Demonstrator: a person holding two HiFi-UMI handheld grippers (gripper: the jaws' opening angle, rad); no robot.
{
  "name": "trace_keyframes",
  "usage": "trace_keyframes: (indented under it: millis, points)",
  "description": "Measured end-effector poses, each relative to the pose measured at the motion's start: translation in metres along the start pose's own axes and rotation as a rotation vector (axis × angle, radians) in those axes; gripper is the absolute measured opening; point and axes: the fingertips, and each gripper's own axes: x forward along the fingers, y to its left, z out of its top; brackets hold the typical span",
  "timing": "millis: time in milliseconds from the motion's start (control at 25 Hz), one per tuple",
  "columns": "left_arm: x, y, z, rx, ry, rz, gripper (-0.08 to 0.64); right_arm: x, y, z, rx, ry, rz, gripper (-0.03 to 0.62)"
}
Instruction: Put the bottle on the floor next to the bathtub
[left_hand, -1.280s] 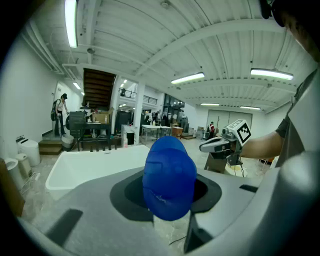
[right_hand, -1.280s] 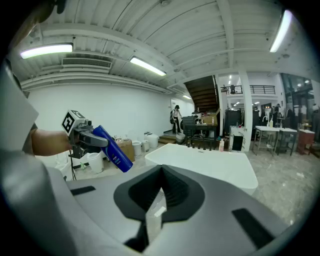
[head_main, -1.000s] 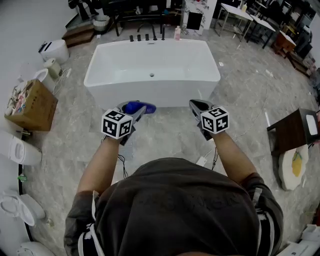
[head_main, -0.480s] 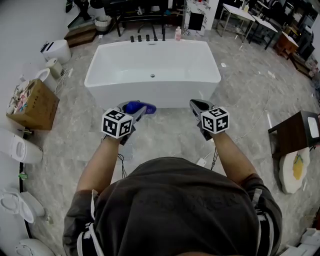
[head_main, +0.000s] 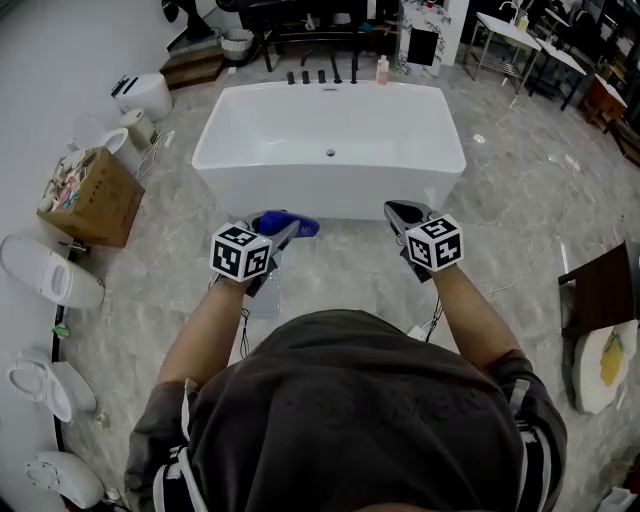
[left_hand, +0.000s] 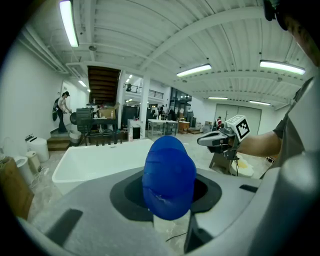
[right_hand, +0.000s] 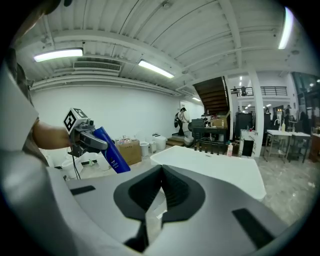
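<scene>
A blue bottle (head_main: 287, 222) is held above the grey floor, just in front of the white bathtub (head_main: 330, 198). My left gripper (head_main: 277, 235) is shut on it. In the left gripper view the bottle (left_hand: 169, 182) fills the space between the jaws, end-on to the camera. My right gripper (head_main: 400, 212) hovers level with it to the right, shut and holding nothing. In the right gripper view its jaws meet edge to edge (right_hand: 161, 181). That view also shows the bottle (right_hand: 112, 157) tilted in the left gripper, with the bathtub (right_hand: 215, 167) ahead.
A cardboard box (head_main: 95, 195) and white toilets (head_main: 45, 275) line the left wall. Black tap fittings (head_main: 320, 76) and a pink bottle (head_main: 383, 68) stand at the tub's far rim. A dark table (head_main: 605, 290) is at the right. Cables (head_main: 243, 325) trail on the floor.
The head view has shifted, so the tub and box sit further right and lower in frame. Both grippers and the bottle keep the same pose in front of the tub.
</scene>
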Motion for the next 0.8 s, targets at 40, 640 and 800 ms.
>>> trace_keyframes:
  millis: [40, 640, 800]
  points:
    - [-0.002, 0.008, -0.005, -0.006, 0.006, 0.003, 0.138, 0.010, 0.004, 0.002, -0.006, 0.003, 0.012, -0.008]
    - [-0.083, 0.334, -0.033, 0.087, 0.017, -0.119, 0.138, 0.306, 0.114, 0.080, 0.053, 0.002, -0.096, -0.008]
    - [-0.104, 0.426, -0.027, 0.150, 0.059, -0.148, 0.138, 0.377, 0.140, 0.113, 0.067, -0.002, -0.137, -0.008]
